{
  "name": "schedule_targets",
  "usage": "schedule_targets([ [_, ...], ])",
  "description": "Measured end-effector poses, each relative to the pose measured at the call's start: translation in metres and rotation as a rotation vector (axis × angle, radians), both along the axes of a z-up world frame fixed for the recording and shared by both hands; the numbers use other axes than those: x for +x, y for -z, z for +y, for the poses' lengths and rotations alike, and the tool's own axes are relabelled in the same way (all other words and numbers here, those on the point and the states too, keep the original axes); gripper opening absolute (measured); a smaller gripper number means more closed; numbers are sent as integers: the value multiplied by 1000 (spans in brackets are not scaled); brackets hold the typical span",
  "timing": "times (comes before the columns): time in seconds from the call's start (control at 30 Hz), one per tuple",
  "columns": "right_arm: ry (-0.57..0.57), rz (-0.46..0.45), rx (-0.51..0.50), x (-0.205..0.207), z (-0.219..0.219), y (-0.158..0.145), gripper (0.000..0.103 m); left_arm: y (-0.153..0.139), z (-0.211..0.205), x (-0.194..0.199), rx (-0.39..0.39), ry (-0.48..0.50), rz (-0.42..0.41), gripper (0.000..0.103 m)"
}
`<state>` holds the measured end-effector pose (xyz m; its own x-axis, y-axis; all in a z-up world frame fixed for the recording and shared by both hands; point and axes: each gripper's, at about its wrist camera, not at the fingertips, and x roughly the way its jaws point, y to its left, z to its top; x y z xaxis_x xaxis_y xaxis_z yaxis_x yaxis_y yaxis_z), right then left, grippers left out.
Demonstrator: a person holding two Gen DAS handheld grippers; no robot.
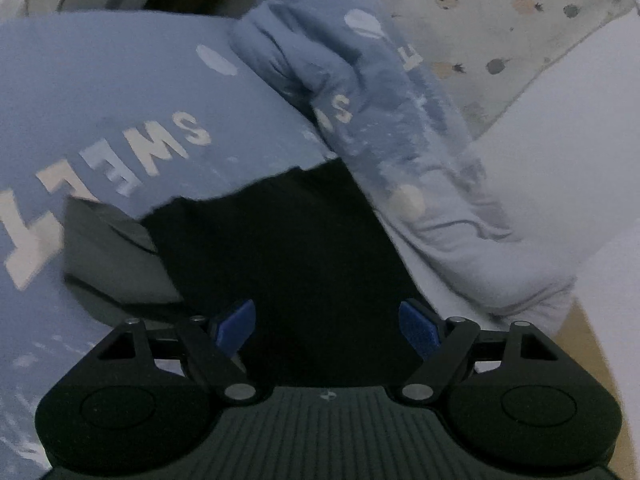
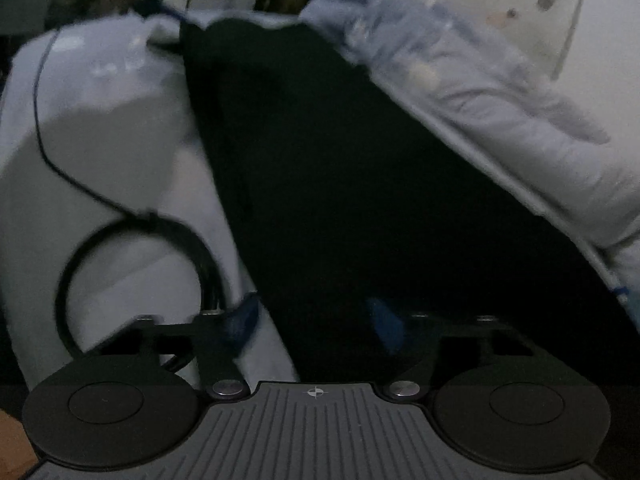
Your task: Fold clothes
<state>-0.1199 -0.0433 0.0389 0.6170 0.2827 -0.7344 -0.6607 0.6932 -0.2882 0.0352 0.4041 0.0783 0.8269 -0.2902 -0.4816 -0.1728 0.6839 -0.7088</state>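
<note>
Left gripper (image 1: 327,330) wide, empty; right gripper (image 2: 316,326) empty over black garment (image 2: 360,180), lengthwise away.

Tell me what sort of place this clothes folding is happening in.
Probably a bedroom at home, with the work done on a bed. A blue printed quilt lettered SWEET lies bunched beside a pale fruit-patterned pillow, and a black garment is spread on the white sheet.
</note>
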Motion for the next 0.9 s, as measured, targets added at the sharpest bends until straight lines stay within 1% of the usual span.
schedule_targets([
  [0.03,21,4,-2,2,1,2,36,2,-1,2,-15,-2,-14,84],
  [0.07,38,3,9,3,-1,0,32,5,-1,5,-25,-4,-18,84],
  [0.1,47,-8,19,2,-2,-4,24,8,-1,8,-32,-2,-17,84],
  [0.17,59,-15,31,-1,-4,-11,18,15,0,13,-34,-8,-8,85],
  [0.23,71,-17,47,-3,-5,-18,15,22,2,19,-27,-24,13,85],
  [0.33,89,-24,74,-3,-12,-32,13,34,3,33,-20,-56,75,85],
  [0.47,102,-38,95,1,-12,-40,10,39,-1,43,-21,-117,83,85],
  [0.5,106,-41,96,3,-11,-41,10,41,0,46,-28,-148,79,79],
  [0.53,111,-42,96,4,-10,-42,10,43,1,48,-34,-179,80,50],
  [0.57,112,-42,93,4,-10,-42,10,45,3,51,-39,-212,98,31],
  [0.6,109,-42,90,3,-10,-41,10,47,7,53,-52,-232,123,19],
  [0.63,107,-43,86,3,-10,-40,10,49,9,54,-72,-232,120,10],
  [0.67,105,-44,83,2,-10,-39,10,47,8,52,-63,-224,102,10],
  [0.7,105,-47,78,1,-8,-37,10,43,7,49,-30,-220,89,9],
  [0.73,104,-49,75,0,-6,-35,10,40,6,45,-19,-221,79,8],
  [0.87,111,-36,86,-5,-8,-39,10,15,13,13,-62,-262,-14,8],
  [0.9,111,-34,91,-5,-8,-41,10,11,16,7,-60,-268,-27,8],
])
